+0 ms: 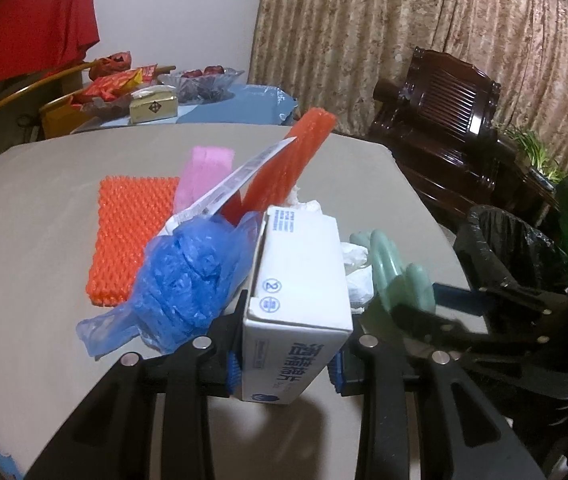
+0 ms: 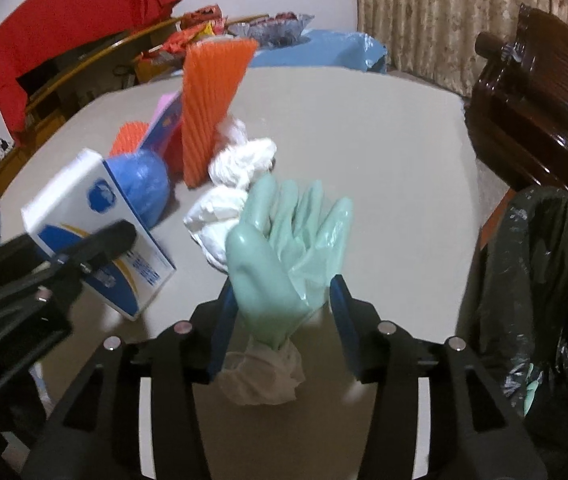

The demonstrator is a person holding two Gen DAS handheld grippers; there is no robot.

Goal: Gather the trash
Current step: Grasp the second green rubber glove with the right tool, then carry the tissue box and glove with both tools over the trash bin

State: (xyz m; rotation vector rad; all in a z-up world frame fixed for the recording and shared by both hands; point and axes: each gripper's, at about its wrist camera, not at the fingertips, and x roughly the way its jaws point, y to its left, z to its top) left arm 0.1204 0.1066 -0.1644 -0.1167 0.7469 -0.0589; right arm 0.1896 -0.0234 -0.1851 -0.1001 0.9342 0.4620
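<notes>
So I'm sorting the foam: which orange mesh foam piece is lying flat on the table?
The orange foam net sheet left of the blue plastic bag lies flat; the other orange foam sleeve stands tilted up.

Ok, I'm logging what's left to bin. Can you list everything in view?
white box: one, white and blue, between the left gripper's pads
glove: one, pale green, between the right gripper's fingers
crumpled tissue: white, beside the glove
plastic bag: one, blue, left of the box
foam netting: orange, one flat, another propped upright
bin bag: black, off the table's right edge
table: one, beige
left gripper: closed on the box
right gripper: open
</notes>
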